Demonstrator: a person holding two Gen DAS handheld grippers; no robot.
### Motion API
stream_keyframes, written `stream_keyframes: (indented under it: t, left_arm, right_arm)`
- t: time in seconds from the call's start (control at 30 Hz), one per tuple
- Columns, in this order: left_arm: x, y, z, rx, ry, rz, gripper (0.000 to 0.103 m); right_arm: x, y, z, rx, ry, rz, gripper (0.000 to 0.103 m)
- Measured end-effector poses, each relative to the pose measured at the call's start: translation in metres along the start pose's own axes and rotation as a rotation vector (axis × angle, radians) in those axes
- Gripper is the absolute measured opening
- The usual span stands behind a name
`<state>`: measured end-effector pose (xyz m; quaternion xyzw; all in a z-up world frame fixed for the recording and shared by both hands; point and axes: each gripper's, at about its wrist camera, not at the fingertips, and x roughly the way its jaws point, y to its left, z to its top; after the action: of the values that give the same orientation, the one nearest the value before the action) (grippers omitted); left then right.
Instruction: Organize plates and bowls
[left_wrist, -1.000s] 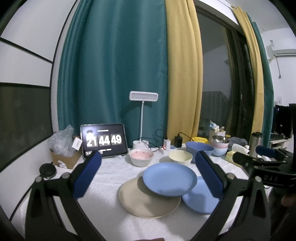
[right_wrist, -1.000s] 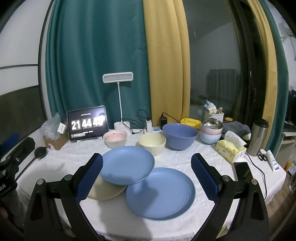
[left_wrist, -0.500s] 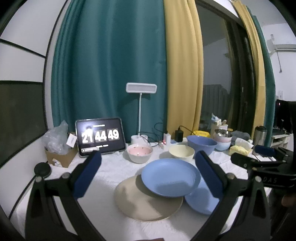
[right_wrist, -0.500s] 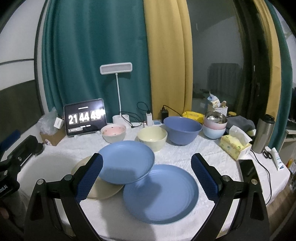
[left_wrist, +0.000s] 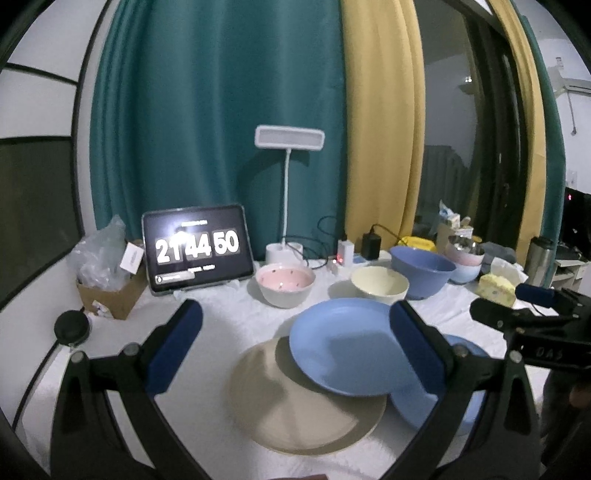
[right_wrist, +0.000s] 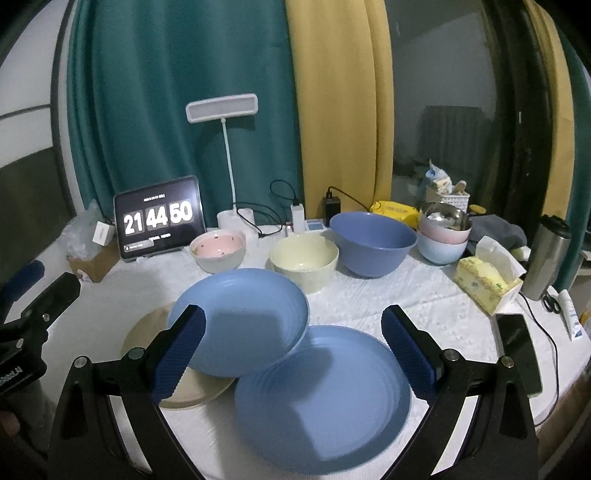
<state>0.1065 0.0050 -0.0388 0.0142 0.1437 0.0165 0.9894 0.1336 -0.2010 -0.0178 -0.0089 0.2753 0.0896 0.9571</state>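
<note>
Three plates overlap on the white table: a small blue plate (right_wrist: 240, 317) lies tilted on a beige plate (right_wrist: 147, 332) and a large blue plate (right_wrist: 321, 402). Behind stand a pink bowl (right_wrist: 218, 249), a cream bowl (right_wrist: 303, 260) and a big blue bowl (right_wrist: 373, 242). My right gripper (right_wrist: 291, 347) is open and empty above the plates. My left gripper (left_wrist: 293, 341) is open and empty above the beige plate (left_wrist: 295, 410) and small blue plate (left_wrist: 343, 347). The pink bowl (left_wrist: 285, 284) also shows there.
A tablet clock (right_wrist: 159, 218) and desk lamp (right_wrist: 221, 107) stand at the back. Stacked bowls (right_wrist: 443, 232), a tissue box (right_wrist: 487, 280), a steel flask (right_wrist: 546, 254) and a black phone (right_wrist: 517, 350) are on the right. A cardboard box (left_wrist: 110, 291) is far left.
Both grippers have moved forward and down toward the plates, which look larger now. The jaws stayed open and nothing on the table moved.
</note>
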Motion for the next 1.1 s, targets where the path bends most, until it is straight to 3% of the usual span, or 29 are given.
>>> stream_keyframes:
  t: [0.27,1.1]
  left_arm:
    - [0.041,0.003,-0.014,-0.019,0.138,-0.003,0.102]
    - [0.137,0.001,-0.053,-0.042,0.360,-0.023,0.101]
  right_arm:
    - [0.039,-0.007,0.006,0.005,0.056,-0.002,0.099]
    - [0.137,-0.023,-0.007,0.037,0.233,0.018,0.098]
